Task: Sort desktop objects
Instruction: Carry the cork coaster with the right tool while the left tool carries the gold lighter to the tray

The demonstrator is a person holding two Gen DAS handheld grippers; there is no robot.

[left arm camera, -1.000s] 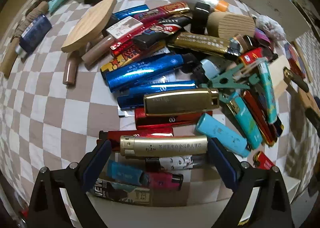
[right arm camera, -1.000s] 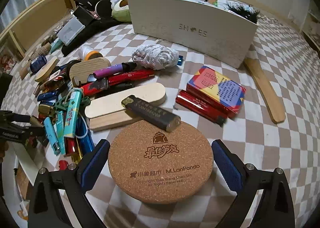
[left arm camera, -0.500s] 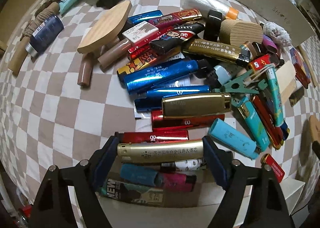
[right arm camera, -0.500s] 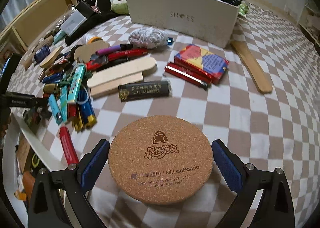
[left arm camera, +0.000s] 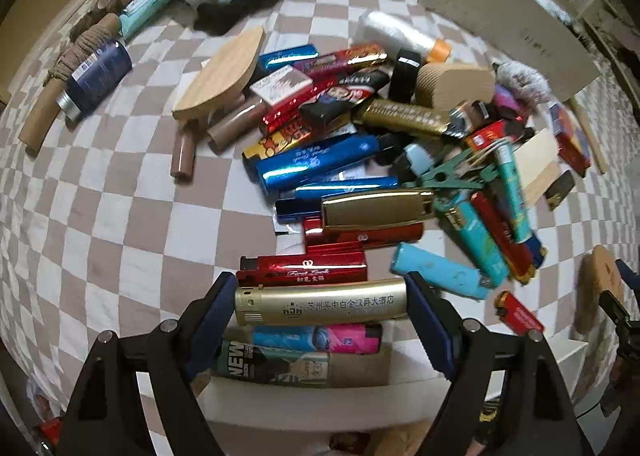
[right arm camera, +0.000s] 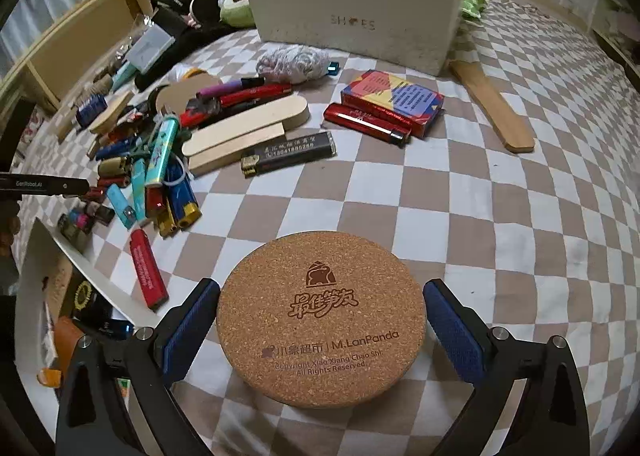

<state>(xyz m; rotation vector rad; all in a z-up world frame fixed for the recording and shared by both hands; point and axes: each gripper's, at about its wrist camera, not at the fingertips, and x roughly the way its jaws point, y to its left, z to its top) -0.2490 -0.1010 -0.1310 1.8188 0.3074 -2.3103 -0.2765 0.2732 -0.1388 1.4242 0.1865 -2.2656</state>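
My left gripper (left arm camera: 320, 306) is shut on a gold lighter (left arm camera: 320, 302), gripped end to end between the blue pads, just above the near edge of a pile of lighters (left arm camera: 360, 175). My right gripper (right arm camera: 322, 320) is shut on a round cork coaster (right arm camera: 320, 316) and holds it above the checkered cloth. The coaster also shows edge-on at the right of the left wrist view (left arm camera: 606, 276). The left gripper's finger shows at the left edge of the right wrist view (right arm camera: 44, 184).
A white box marked SHOES (right arm camera: 352, 15) stands at the back. A black lighter (right arm camera: 290, 153), wooden blocks (right arm camera: 244, 127), a red lighter (right arm camera: 366, 121), a colourful card box (right arm camera: 394, 99) and a wooden stick (right arm camera: 494, 107) lie on the cloth. A white open box (right arm camera: 56, 276) sits at the near left.
My left gripper has closed onto the gold lighter. My right gripper has pulled back and risen with the coaster, away from the black lighter and wooden blocks.
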